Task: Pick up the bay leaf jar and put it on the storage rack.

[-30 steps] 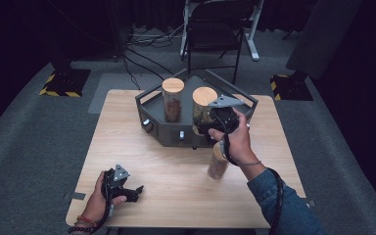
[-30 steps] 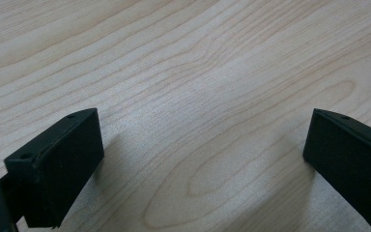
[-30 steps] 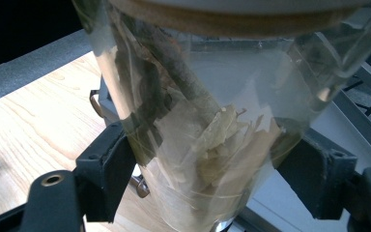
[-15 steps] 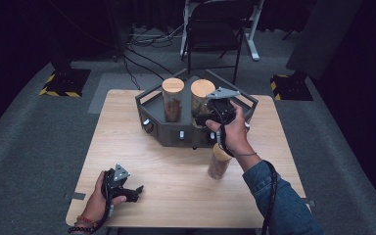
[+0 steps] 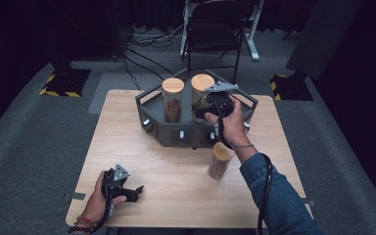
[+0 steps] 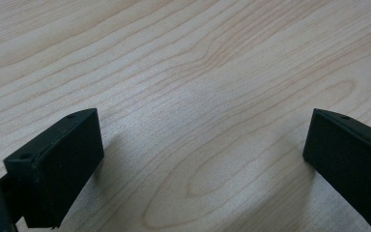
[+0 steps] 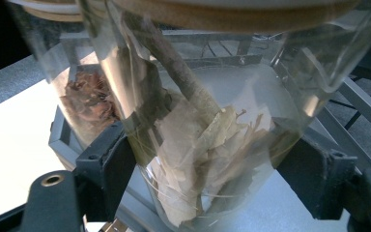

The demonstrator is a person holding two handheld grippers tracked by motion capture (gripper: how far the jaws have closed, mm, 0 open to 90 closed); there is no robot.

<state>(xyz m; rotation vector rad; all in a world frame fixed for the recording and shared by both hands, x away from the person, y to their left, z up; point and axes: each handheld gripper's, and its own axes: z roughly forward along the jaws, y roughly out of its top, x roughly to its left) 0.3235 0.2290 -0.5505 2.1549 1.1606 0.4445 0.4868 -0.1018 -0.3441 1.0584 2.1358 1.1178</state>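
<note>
Right gripper (image 5: 206,108) jaws clamped around clear cork-lidded glass jar of dried leaves (image 5: 200,95) in dark hexagonal tray (image 5: 186,134), left gripper (image 5: 127,188) jaws wide apart, empty, low over light wooden table (image 5: 176,186)

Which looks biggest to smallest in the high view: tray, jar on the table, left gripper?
1. Tray, clearly largest.
2. Jar on the table and left gripper look about alike; the gripper sits nearer the camera, so unranked.

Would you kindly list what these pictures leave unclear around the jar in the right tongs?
- High view: the hand hides the right tongs on the jar.
- Right gripper view: the jar's base is cut off, so whether it rests on the tray is unclear.
</note>
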